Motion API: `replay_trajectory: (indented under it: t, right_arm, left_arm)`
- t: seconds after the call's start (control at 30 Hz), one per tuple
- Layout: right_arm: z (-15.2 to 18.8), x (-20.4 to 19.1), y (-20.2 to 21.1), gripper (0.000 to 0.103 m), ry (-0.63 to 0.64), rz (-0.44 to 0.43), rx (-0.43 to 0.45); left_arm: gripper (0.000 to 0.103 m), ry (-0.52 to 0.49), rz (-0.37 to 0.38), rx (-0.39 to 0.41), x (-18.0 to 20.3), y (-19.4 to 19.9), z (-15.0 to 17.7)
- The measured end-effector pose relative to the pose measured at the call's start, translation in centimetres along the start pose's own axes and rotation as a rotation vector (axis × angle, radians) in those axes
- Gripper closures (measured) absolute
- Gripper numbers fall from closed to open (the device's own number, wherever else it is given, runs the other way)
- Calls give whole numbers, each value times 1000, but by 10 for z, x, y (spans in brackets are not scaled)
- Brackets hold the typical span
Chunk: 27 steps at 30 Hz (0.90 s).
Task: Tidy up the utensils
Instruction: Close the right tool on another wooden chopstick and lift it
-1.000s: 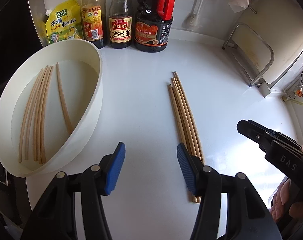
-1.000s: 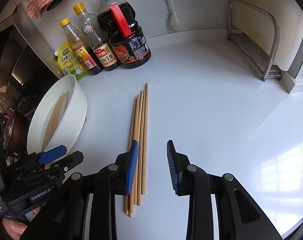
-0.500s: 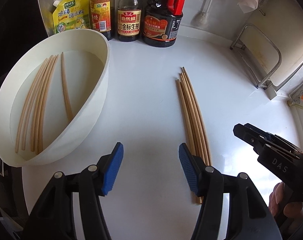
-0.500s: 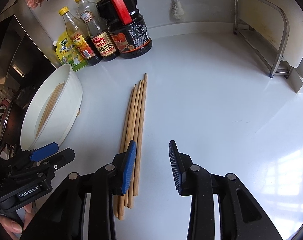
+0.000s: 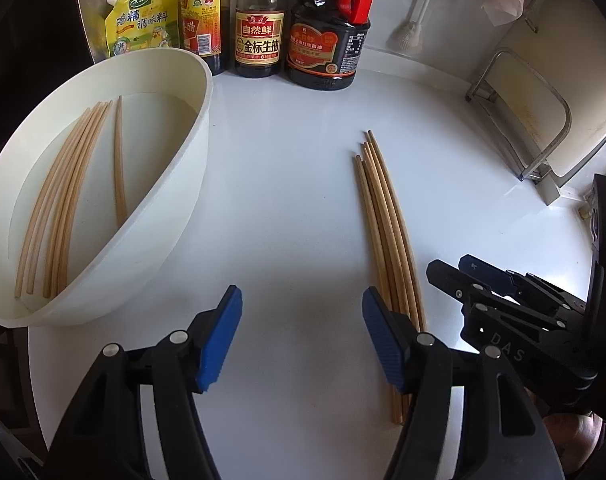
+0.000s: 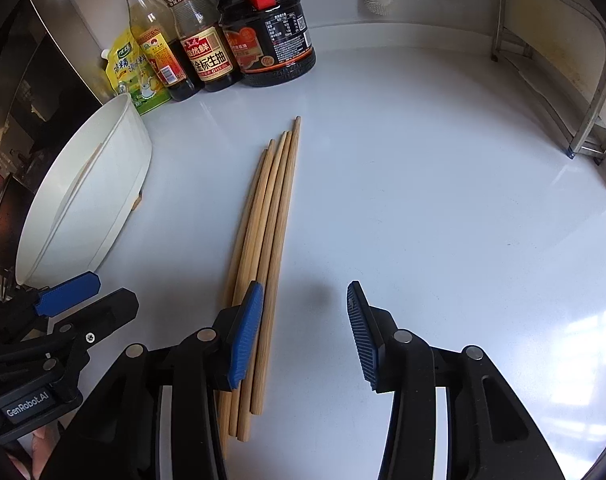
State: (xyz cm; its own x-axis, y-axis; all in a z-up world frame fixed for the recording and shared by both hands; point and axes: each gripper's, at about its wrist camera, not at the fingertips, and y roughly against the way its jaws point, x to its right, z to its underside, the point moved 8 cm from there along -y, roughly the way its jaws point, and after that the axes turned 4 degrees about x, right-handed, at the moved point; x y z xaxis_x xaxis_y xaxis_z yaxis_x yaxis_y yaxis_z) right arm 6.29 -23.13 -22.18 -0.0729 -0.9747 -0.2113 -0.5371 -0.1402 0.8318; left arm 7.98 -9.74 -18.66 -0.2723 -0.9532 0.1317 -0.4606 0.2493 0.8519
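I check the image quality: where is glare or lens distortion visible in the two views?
Left wrist view: chopsticks in the white bowl look bowed by the fisheye; corners are dark. Right wrist view: bright window glare on the counter at lower right; a soft shadow lies between the right tongs.

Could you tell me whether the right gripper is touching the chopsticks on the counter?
Cannot tell: in the right wrist view the right gripper has one finger overlapping the chopsticks.

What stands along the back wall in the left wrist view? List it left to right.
Yellow seasoning pouch → dark vinegar bottle → soy sauce bottle → red-handled dark jug → white brush.
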Motion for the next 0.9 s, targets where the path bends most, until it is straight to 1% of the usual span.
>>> replay_trajectory:
  t: [0.33, 0.57, 0.6, 0.63, 0.67, 0.77, 0.8, 0.83, 0.9]
  right_arm:
    - [2, -3, -12, 61, 57, 34, -6]
    - [1, -10, -14, 61, 124, 66, 11]
    - [1, -11, -14, 65, 136, 69, 14]
    - [2, -12, -14, 73, 145, 69, 12]
    - [2, -13, -13, 75, 150, 67, 15]
    - [2, -15, -12, 89, 165, 59, 15]
    - [2, -15, -12, 96, 168, 52, 14]
    - [2, -15, -12, 97, 172, 46, 13]
    - [4, -14, -12, 97, 173, 36, 11]
  left_arm:
    - [41, 6, -1, -9, -1, -7, 2]
    - [41, 3, 2, -13, 2, -11, 2]
    - [41, 1, 3, -13, 2, -11, 1]
    - [41, 0, 4, -13, 3, -12, 1]
    - [41, -2, 5, -13, 4, -12, 1]
    - [41, -5, 9, -13, 6, -13, 0]
    - [41, -7, 9, -13, 7, -14, 0]
    - [41, -10, 10, -14, 9, -15, 0]
    - [41, -16, 12, -16, 12, -17, 0]
